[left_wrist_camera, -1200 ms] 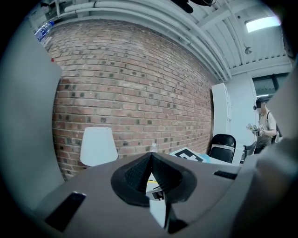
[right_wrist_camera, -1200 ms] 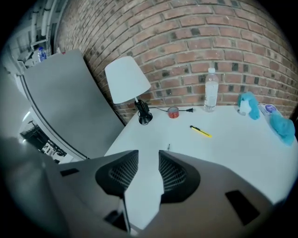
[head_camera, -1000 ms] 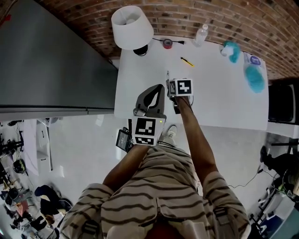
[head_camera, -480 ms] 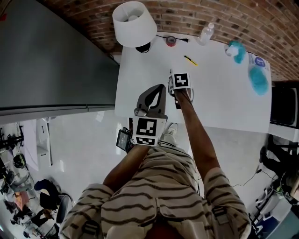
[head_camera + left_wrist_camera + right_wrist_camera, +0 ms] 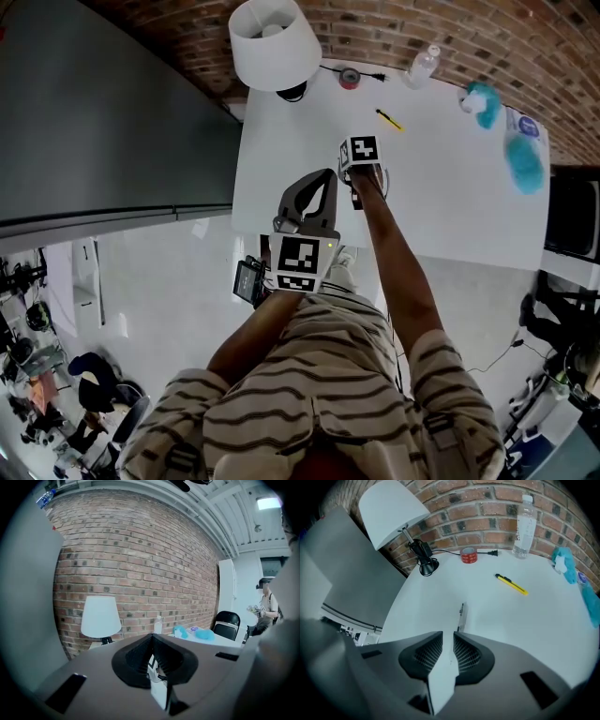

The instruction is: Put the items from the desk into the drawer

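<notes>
A slim grey pen-like item lies on the white desk. My right gripper points steeply down over its near end. Its jaws have just been closing and stand narrowly open, with bare desk showing in the gap. In the head view the right gripper sits under its marker cube, which hides the item. My left gripper hovers by the desk's front left part, shut, with its tips together and nothing in them. No drawer is in view.
At the desk's back stand a white lamp, a red tape roll and a clear bottle. A yellow pen lies mid-desk. Teal cloths lie at the right. A grey cabinet borders the left.
The right gripper has sunk toward the desk and tipped steeper, its cube now smaller in the head view. The left gripper has barely moved.
</notes>
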The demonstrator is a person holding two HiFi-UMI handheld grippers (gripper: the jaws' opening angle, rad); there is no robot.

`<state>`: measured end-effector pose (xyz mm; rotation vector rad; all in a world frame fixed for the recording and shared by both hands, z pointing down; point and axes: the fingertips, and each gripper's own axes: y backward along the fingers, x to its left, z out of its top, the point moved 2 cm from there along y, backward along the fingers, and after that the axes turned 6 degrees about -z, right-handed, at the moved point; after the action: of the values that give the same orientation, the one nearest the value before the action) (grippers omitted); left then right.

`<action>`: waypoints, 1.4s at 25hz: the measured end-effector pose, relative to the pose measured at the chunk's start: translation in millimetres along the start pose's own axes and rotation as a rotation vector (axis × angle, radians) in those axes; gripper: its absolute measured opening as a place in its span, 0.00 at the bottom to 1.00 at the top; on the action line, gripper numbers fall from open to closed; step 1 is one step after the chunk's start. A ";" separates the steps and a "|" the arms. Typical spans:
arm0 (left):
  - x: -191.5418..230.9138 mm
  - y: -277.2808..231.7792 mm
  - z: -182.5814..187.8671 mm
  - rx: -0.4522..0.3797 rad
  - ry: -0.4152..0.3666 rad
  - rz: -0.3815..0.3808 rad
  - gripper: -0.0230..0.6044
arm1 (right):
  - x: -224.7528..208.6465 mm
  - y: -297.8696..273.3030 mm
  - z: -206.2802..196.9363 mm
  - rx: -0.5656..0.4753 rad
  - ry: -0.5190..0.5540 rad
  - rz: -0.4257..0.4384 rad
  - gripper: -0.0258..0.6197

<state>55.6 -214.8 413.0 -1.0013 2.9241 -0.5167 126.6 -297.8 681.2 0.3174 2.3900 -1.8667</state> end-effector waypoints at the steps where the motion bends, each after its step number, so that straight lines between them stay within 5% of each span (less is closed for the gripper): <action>1: 1.8 -0.6 -1.0 0.002 0.003 0.003 0.04 | 0.4 -2.4 0.8 0.010 -0.001 0.002 0.16; 29: 25.9 -4.7 -10.6 0.010 0.013 0.016 0.04 | -12.2 -48.8 -7.1 0.151 -0.015 -0.093 0.12; 35: 31.6 -3.9 -14.6 0.015 0.019 0.019 0.04 | -21.8 -52.8 -12.2 0.157 -0.046 -0.106 0.18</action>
<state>31.2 -232.1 431.1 -0.9721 2.9390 -0.5495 136.9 -300.5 738.6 0.1607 2.2780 -2.0887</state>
